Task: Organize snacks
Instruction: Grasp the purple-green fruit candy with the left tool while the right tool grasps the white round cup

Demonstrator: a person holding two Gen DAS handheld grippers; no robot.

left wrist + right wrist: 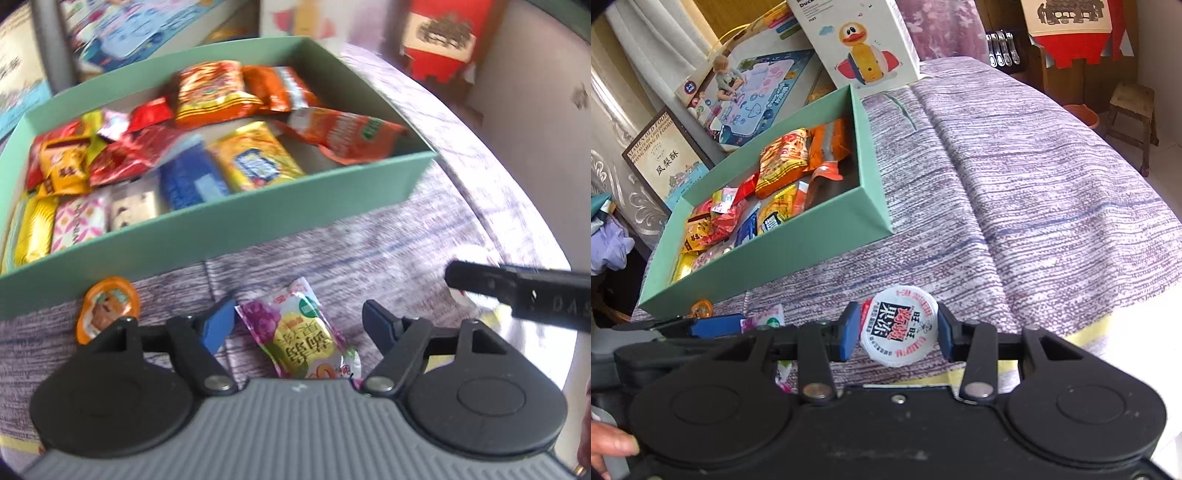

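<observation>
A green box (229,225) holds several snack packets on a purple striped cloth. My left gripper (299,321) is open, its jaws on either side of a purple and yellow snack packet (299,332) lying in front of the box. An orange jelly cup (107,308) lies left of it. In the right wrist view my right gripper (897,328) has its jaws around a round white jelly cup (899,326) with red and black print, touching both sides. The green box (798,240) is ahead to the left.
Toy boxes (864,40) and a framed sign (665,158) stand behind the green box. A red cardboard rocket (1071,33) and a wooden stool (1130,118) are beyond the table's right edge. The right gripper's finger (517,291) shows in the left wrist view.
</observation>
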